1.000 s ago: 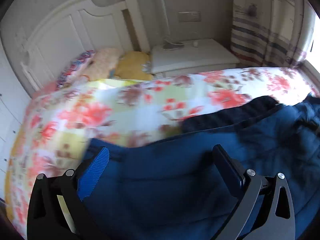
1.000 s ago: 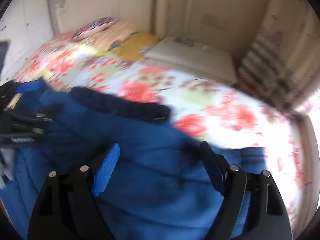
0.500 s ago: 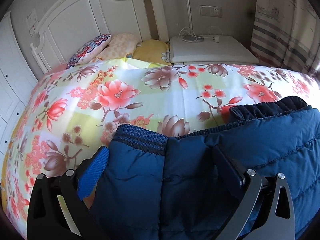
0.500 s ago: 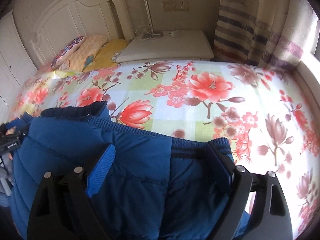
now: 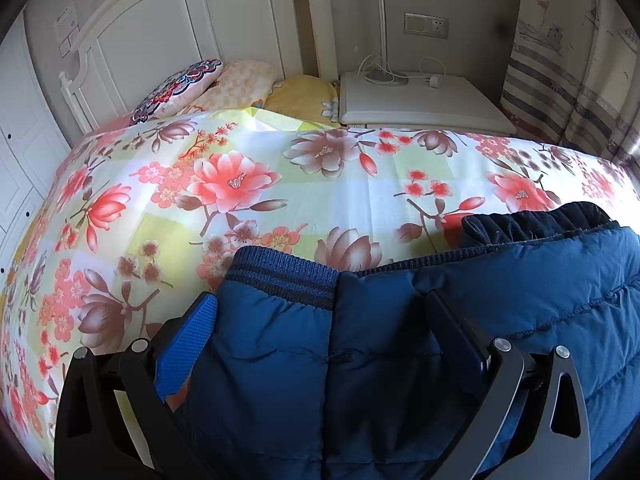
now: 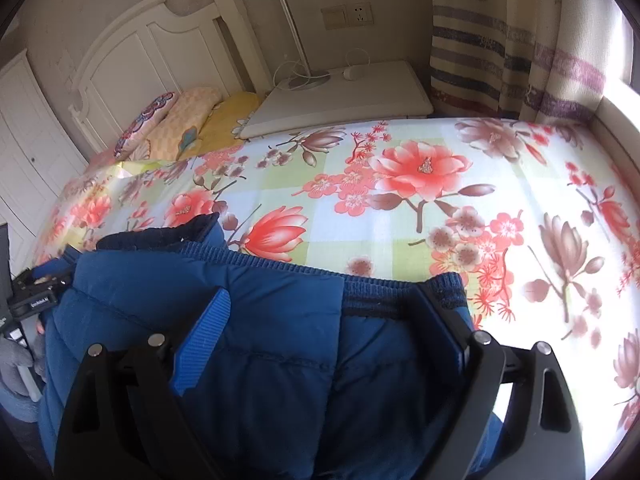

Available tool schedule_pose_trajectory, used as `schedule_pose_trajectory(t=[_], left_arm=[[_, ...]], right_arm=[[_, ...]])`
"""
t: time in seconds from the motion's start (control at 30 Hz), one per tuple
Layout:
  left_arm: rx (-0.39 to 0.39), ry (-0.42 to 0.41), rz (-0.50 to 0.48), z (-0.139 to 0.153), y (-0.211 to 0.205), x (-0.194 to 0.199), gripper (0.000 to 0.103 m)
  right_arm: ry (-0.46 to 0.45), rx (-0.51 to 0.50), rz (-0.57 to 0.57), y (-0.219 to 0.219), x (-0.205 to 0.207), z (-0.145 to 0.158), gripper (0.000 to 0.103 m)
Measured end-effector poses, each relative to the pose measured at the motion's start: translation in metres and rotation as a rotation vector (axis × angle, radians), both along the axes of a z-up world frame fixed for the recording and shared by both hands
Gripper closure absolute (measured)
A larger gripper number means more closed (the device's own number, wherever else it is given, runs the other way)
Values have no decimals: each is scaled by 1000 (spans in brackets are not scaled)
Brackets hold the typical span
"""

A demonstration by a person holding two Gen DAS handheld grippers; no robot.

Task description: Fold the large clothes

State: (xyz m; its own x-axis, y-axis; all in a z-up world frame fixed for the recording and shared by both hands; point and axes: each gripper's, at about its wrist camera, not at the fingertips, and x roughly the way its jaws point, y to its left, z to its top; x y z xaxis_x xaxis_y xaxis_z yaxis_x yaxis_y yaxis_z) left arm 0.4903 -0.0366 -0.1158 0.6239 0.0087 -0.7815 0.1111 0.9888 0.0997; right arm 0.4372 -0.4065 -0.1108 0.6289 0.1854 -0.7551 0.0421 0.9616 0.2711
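A dark blue puffer jacket (image 5: 520,280) lies on the floral bedspread (image 5: 240,184), its ribbed hem (image 5: 280,276) toward the headboard. My left gripper (image 5: 320,300) stands wide open over the jacket's left corner, one finger on each side of the padded cloth. My right gripper (image 6: 323,294) is open just as wide over the jacket (image 6: 160,280) at its right corner, near the ribbed hem (image 6: 400,292). Neither pair of pads presses on the cloth. In the right wrist view the left gripper (image 6: 40,296) shows at the jacket's far left edge.
Pillows (image 5: 240,84) lie against a white headboard (image 5: 160,20). A white nightstand (image 5: 420,100) holds a lamp base and a cable. A striped curtain (image 6: 500,40) hangs at the right. White wardrobe doors (image 6: 24,140) stand at the left. Bare bedspread (image 6: 520,220) stretches beyond the jacket.
A second ago both views were swinging and blurred with the jacket rumpled; now it lies spread flat and both hands are still. The right jaws stand slightly wider.
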Motion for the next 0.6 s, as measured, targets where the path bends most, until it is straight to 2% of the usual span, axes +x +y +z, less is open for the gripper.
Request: schedule_pose_trajectory(t=[0.13, 0.2, 0.27, 0.3, 0.37, 0.43, 0.5, 0.57, 0.6], left_arm=[[-4, 26, 1, -3, 1, 4, 4], [-60, 101, -12, -7, 8, 14, 4], [-132, 145, 54, -4, 26, 16, 4], [-150, 136, 107, 1, 35, 11, 7], [-225, 39, 150, 22, 46, -14, 8], [-240, -31, 80, 41, 29, -44, 8], [-224, -68, -9, 51, 3, -65, 6], [-173, -74, -131, 51, -34, -83, 5], [-155, -61, -160, 47, -45, -85, 5]], right_arm=[[-2, 13, 0, -3, 0, 0, 13], [11, 7, 2, -2, 2, 0, 13], [53, -32, 1, 2, 3, 5, 13], [64, -85, -27, 7, 0, 13, 13], [34, -154, -66, 21, -14, 31, 13], [-109, -172, 13, 56, -47, 60, 13], [-173, -206, 106, 90, -70, 71, 9], [-175, -249, 234, 130, -86, 69, 8], [-159, -271, 271, 142, -88, 64, 8]])
